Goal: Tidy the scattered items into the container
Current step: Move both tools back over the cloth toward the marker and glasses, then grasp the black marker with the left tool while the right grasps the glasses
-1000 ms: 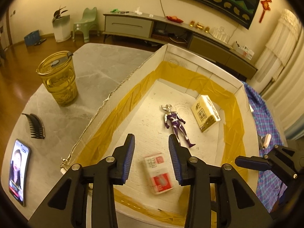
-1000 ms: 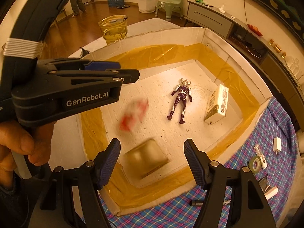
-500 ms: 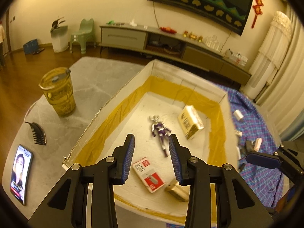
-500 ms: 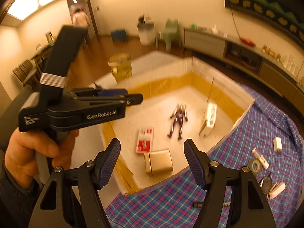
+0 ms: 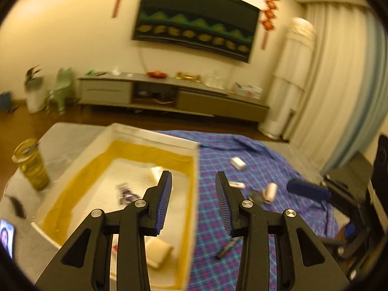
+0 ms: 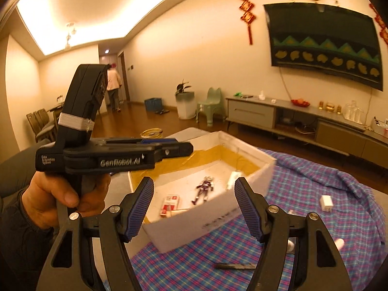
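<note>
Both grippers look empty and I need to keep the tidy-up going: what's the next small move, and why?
Probably lower the right gripper onto the dark pen-like item on the plaid cloth. Both grippers are open and hold nothing, that item lies nearest between the right gripper's fingers, and it is outside the white box, which already holds the toy figure.

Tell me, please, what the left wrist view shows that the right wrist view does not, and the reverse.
Only the left wrist view shows the phone, the comb and the full yellow jar. Only the right wrist view shows the hand gripping the left gripper and a person in the hallway. Both show the white box, the toy figure, the plaid cloth and the dark pen.
</note>
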`<state>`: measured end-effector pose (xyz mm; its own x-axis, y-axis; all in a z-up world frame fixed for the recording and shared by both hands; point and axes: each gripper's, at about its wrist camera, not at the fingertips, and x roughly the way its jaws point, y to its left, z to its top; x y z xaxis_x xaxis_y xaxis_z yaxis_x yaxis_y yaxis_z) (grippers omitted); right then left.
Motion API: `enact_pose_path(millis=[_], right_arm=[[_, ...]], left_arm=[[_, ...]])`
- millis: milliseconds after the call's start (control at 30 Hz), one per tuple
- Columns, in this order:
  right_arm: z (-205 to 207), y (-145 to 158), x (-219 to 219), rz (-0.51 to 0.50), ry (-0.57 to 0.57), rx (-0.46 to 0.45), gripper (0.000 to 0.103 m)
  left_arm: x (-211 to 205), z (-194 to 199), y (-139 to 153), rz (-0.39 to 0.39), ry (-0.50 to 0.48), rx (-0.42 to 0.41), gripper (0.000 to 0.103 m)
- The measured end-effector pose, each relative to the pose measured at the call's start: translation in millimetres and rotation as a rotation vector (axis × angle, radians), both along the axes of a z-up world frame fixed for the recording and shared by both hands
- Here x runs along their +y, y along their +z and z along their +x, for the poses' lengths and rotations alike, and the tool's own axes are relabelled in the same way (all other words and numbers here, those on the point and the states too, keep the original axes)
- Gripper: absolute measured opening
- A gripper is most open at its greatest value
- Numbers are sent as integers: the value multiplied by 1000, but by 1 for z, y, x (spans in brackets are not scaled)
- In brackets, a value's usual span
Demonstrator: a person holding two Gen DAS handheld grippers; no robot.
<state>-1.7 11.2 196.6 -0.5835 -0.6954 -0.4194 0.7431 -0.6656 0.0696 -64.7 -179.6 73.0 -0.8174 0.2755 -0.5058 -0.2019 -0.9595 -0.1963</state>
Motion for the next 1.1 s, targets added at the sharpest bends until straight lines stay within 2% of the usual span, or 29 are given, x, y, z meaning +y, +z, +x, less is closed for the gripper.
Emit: enact_pose_path(millis=[167, 367, 467, 667, 833, 933, 1100], right_arm=[[-1, -3, 47, -24, -63, 25, 70], [-21, -32, 100, -59, -168, -55, 70], [-37, -58, 121, -44, -235, -134, 70], [-70, -104, 140, 35, -342, -354, 70], [-92, -125, 153, 30, -354, -514, 70], [-111, -124, 143, 107, -328, -511, 70], [-133, -128, 103, 404, -155, -379, 70]], left_arm=[[53, 2, -2, -76, -124, 7, 39], [109, 0, -29, -159, -244, -54, 39], [131, -6, -50, -208, -287, -110, 39], [163, -23, -96, -291, -323, -229, 39], [170, -38, -134, -338, -314, -295, 39], [167, -46, -146, -340, -293, -320, 39], [160, -57, -157, -277, -278, -359, 39]])
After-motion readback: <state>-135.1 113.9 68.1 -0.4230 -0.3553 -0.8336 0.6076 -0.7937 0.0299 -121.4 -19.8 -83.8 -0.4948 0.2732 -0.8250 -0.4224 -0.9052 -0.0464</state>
